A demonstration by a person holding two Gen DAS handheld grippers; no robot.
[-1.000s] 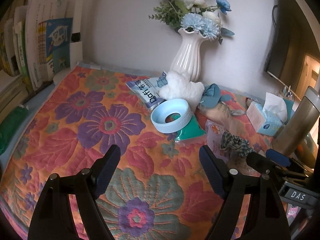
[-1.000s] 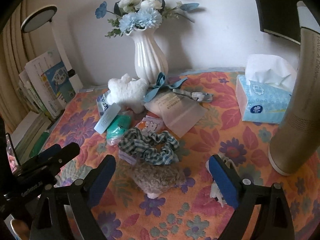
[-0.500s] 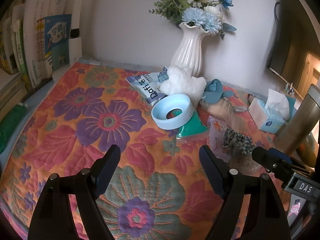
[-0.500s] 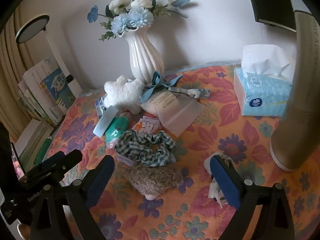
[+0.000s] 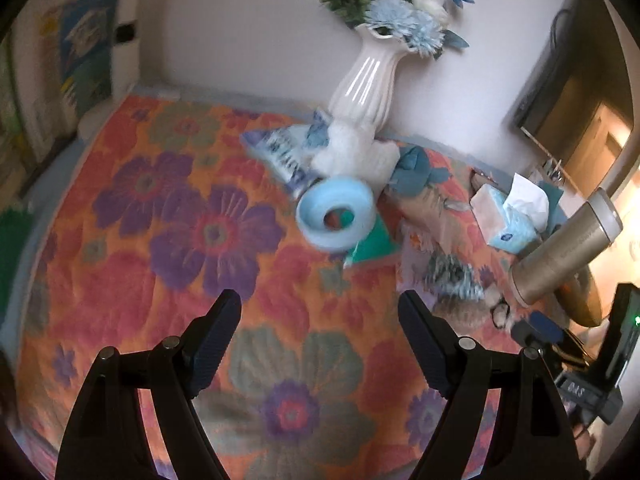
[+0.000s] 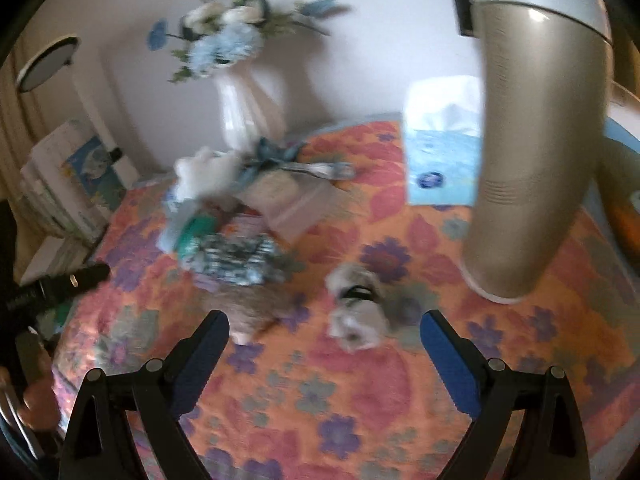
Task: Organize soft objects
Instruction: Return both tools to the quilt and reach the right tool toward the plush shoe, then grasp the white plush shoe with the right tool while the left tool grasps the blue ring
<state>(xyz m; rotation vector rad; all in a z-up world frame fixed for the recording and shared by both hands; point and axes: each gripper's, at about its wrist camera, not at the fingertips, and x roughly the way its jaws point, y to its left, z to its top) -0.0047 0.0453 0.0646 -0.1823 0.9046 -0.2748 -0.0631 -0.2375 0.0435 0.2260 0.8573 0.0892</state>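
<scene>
Both views blurred. Left tongs point(image 5: 320, 312) wide open, empty, over bare floral cloth point(image 5: 168, 216) on the bench. Right tongs point(image 6: 324, 332) wide open, empty; small white-grey plush point(image 6: 356, 312) lies just ahead between the tips, not touched. Checked scrunchie point(image 6: 236, 256) and grey furry piece point(image 6: 256, 308) left of it, touching each other. White plush point(image 5: 352, 148) against the vase point(image 5: 368, 76). Gold tumbler point(image 6: 532, 152) right.

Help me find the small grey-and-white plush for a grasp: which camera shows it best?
The right wrist view: the grey-and-white plush lies unobstructed, though blurred, just ahead of the open right gripper. The left wrist view shows only a sliver at its right edge.
</scene>
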